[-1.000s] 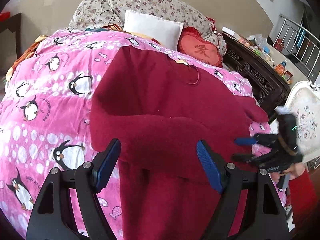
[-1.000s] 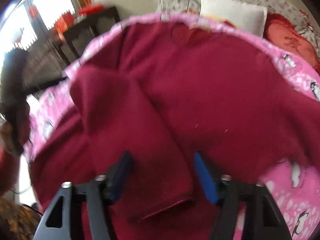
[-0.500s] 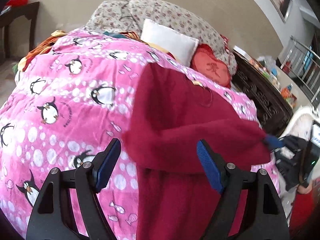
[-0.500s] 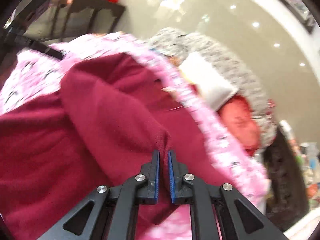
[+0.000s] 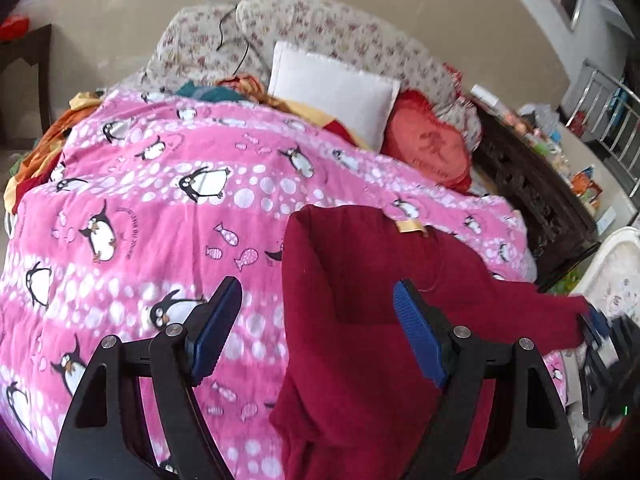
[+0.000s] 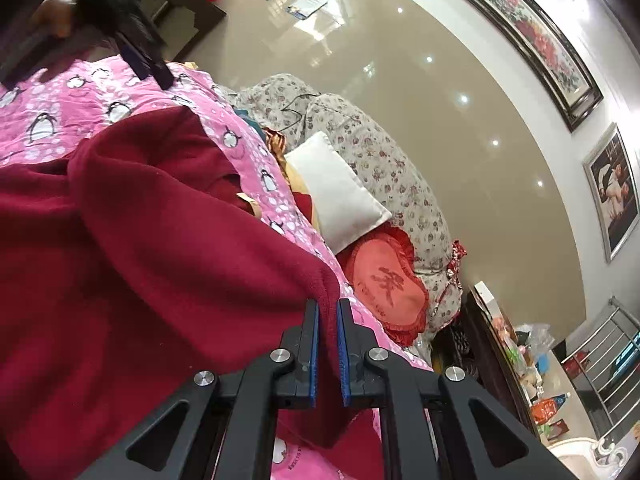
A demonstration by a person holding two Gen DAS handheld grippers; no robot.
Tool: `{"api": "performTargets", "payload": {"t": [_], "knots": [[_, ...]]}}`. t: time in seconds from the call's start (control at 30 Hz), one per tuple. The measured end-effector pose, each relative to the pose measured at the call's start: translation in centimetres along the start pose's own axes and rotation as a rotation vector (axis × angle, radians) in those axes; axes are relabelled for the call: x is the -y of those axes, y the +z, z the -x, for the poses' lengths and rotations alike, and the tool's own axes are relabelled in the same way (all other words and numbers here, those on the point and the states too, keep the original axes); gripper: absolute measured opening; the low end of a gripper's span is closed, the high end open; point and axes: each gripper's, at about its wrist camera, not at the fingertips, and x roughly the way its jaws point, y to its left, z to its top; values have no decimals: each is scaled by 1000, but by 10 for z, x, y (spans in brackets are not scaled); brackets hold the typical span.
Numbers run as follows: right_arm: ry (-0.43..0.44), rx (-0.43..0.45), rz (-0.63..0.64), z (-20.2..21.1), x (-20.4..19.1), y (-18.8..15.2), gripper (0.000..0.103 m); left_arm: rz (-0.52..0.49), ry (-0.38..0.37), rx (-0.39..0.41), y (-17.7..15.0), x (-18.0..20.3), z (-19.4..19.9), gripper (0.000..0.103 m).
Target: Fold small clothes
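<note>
Hovering with its jaws spread wide and nothing between them, the left gripper (image 5: 316, 320) looks down over the bed in the left wrist view. Below it a dark red sweater (image 5: 360, 320) lies on the pink penguin blanket (image 5: 140, 200), its near side already folded in to a straight edge and a yellow neck label (image 5: 410, 226) showing at the collar. One sleeve (image 5: 532, 312) stretches off to the right edge, where the other tool, dark and blurred, holds its end.

From the right wrist view, the right gripper (image 6: 328, 348) is clenched on that sleeve end (image 6: 326, 292), the cloth pinched between the blue pads (image 6: 315, 344) and raised off the blanket (the jaws have just been closing on it). Most of the sweater spreads to the left, and the blanket's edge runs behind it toward a white pillow (image 6: 340, 196) and a red cushion (image 6: 384, 284). The left gripper appears at upper left, blurred, above the blanket.

Judging by this, the step in hand is the second sleeve fold: the sleeve is caught but not yet laid. The next move seems to call for carrying it across the body of the sweater and setting it down flat, with the free left gripper available to pin the folded side so it does not drag out of line.
</note>
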Motion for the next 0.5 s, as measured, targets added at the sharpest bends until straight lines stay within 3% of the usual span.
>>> {"api": "performTargets", "payload": {"t": [0.13, 0.33, 0.37, 0.4, 0.43, 0.5], "knots": [[27, 7, -23, 0, 2, 0, 7, -9, 28, -54, 0, 11, -19, 79], [50, 7, -49, -4, 4, -3, 7, -127, 154, -82, -10, 31, -45, 77], [50, 6, -52, -5, 4, -3, 7, -156, 202, -120, -11, 34, -59, 64], [51, 6, -59, -5, 4, -4, 7, -170, 215, -147, -11, 34, -68, 39], [53, 5, -66, -6, 4, -5, 7, -175, 228, -185, -13, 32, -79, 28], [46, 3, -67, -7, 3, -8, 7, -134, 194, -203, -11, 18, -87, 19]]}}
